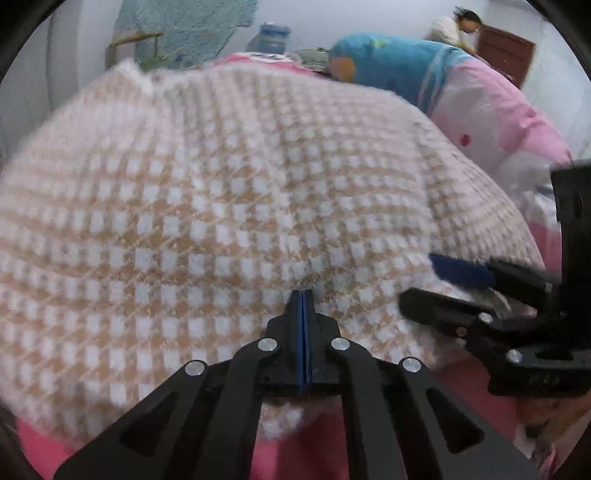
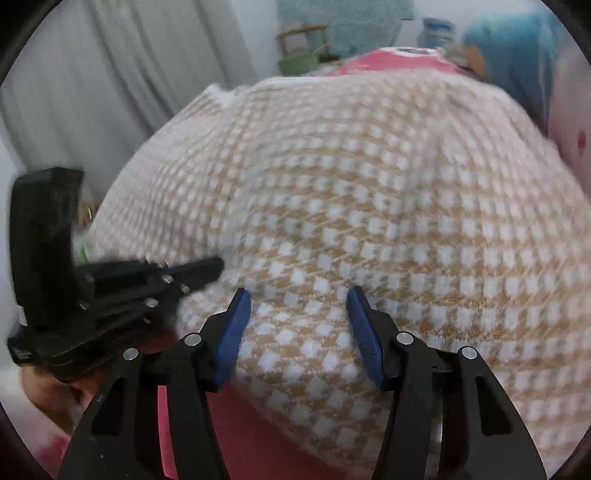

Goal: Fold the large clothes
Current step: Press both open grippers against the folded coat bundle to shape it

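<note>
A fuzzy knit garment (image 1: 229, 206) in a cream and tan check lies spread over a pink bed and fills most of both views. My left gripper (image 1: 303, 295) is shut, its blue pads pressed flat together with no cloth showing between them, and its tip rests at the garment's near part. From the right wrist it shows as the left gripper (image 2: 216, 266) at the garment's left edge. My right gripper (image 2: 299, 295) is open, its fingers standing apart over the garment (image 2: 369, 206) near its front edge. In the left wrist view the right gripper (image 1: 421, 284) sits close by at the right.
The pink bed cover (image 1: 491, 122) runs on to the right, with a blue bundle of bedding (image 1: 388, 59) behind. A person (image 1: 454, 26) leans at the far right corner by a brown door. A water jug (image 1: 273, 37) and grey curtains (image 2: 122, 66) stand at the back.
</note>
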Motion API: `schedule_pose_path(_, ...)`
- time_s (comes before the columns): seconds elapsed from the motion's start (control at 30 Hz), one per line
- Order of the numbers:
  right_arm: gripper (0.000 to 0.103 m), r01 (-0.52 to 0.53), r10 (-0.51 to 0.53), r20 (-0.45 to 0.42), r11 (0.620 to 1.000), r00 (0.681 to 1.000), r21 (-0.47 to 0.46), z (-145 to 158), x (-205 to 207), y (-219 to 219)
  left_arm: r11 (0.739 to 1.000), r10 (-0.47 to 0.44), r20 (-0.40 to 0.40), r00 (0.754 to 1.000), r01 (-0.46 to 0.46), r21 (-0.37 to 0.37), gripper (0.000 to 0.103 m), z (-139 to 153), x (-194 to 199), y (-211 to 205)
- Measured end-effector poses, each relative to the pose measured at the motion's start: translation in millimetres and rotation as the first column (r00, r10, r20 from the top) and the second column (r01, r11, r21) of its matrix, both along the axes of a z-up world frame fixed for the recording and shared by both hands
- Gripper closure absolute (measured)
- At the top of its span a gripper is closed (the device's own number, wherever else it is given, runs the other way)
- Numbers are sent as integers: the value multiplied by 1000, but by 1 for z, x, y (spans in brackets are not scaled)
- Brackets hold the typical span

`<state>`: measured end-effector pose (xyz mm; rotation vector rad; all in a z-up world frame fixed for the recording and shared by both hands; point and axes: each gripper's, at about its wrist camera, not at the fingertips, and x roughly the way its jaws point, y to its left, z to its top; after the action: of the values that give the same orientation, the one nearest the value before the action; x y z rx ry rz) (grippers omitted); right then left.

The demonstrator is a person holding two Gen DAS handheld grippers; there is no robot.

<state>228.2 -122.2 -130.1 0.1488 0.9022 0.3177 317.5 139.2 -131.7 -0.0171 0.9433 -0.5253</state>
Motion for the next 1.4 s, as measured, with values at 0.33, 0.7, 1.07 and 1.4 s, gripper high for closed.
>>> schedule_pose_path(0.33,50,36,-30,40,987,999,-160,47,-31,44,998,54,98,994,-51,-28,100,40,-48,17)
schedule_pose_path(0.7,33,-17,15,-13,984,1000,-176,1,0,56,973,-37,109,993,11,230,100,-1,-24,-27)
schedule_pose_path(1.07,30,50,-48,30,996,998,-78,23,-43,30,993,62,142,988,-75,90,68,18,-118,-29)
schedule_pose_path(1.4,24,77,-74,40,994,996,-72,-16,-28,30,965,34,170,985,-77,250,65,-13,-104,-74)
